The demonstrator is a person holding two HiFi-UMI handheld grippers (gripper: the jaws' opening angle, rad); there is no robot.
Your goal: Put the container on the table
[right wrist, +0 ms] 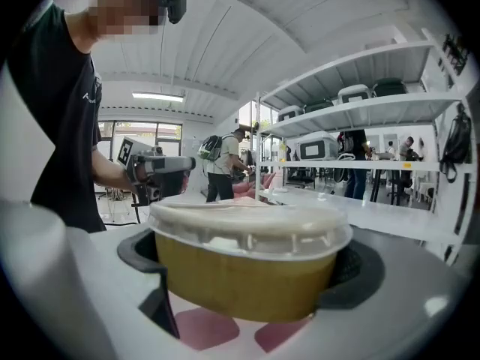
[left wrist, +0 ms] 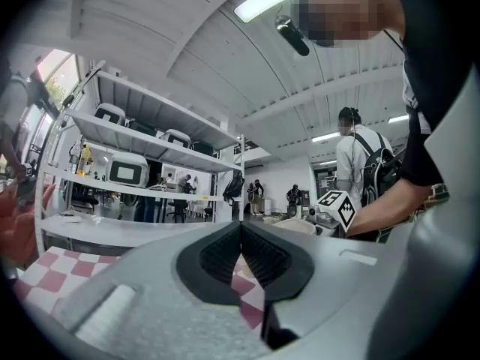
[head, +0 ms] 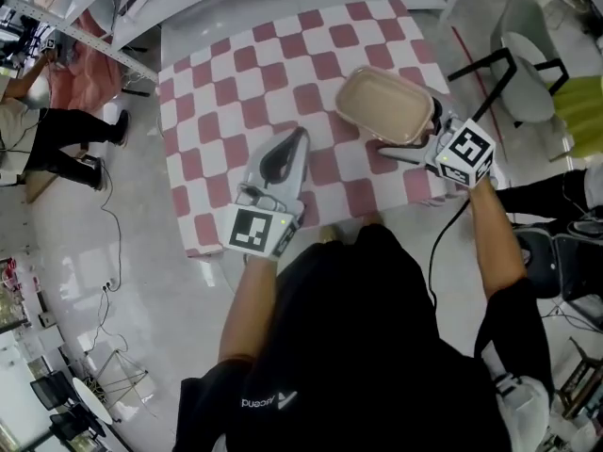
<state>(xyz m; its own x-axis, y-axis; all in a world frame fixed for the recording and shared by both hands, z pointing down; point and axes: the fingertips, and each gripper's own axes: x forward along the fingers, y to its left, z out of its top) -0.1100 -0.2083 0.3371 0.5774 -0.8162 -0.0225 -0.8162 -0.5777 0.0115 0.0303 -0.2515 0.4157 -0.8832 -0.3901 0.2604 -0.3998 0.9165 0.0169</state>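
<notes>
No legible text or labels

pink-white checked cloth covering table

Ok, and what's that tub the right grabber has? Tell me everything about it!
It's a food container, a rounded oblong. Its tan-brown body looks like paper or thin plastic, and a cloudy plastic lid with a ridged rim is shut on top. It sits level and upright, pinched at its sides between the right gripper's dark jaw pads, over the near right part of the pink-and-white checked tablecloth. Whether its bottom touches the cloth can't be told. What's inside is hidden.
</notes>
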